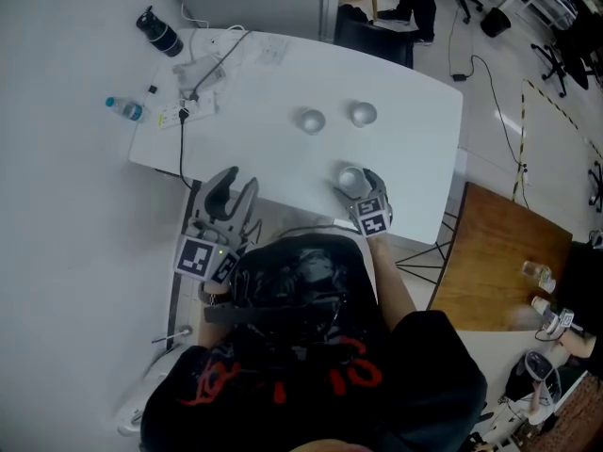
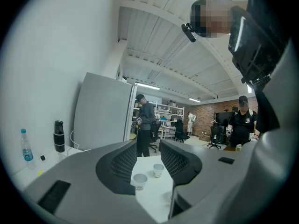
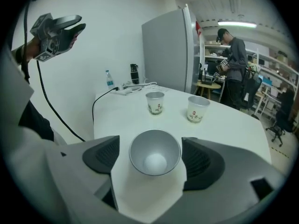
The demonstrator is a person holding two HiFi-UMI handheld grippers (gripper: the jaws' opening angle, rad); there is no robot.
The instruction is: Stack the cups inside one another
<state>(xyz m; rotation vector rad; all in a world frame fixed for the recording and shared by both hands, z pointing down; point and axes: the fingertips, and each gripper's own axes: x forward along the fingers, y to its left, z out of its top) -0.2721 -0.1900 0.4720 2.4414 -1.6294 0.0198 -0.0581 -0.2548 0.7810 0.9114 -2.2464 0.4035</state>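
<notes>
Upright near the front edge of the white bench (image 1: pixel 415 149): the near cup (image 3: pixel 154 158), grey inside, mouth up, empty. Bracketed by the jaws of the right hand-held gripper (image 3: pixel 150 149), open, one pad clearly apart from the cup wall, the other just beside it; no squeeze yet, by the look of it.

Beyond the near cup, well apart from it and upright side by side: the left far cup (image 3: pixel 155 101) and the right far cup (image 3: pixel 197 108), both printed paper.

Well to the left of the near cup: the left hand-held gripper (image 1: pixel 234 185), jaws apart with nothing between them, aimed roughly level toward the far cups.

Farther left and beyond the near cup, toward the back corner: a water bottle (image 1: pixel 124 108), a black flask (image 1: pixel 158 32) and a cable (image 1: pixel 182 130).

Step in hand, as judged: taking hold of the near cup. To do it well:
- Centre the jaws on the wall just below the rim.
- Close gently enough not to crush the thin paper.
- Keep the cup vertical on the lift.
- Carry it over a far cup and lower it straight in.
- Steady the receiving cup with the idle gripper against tipping.
</notes>
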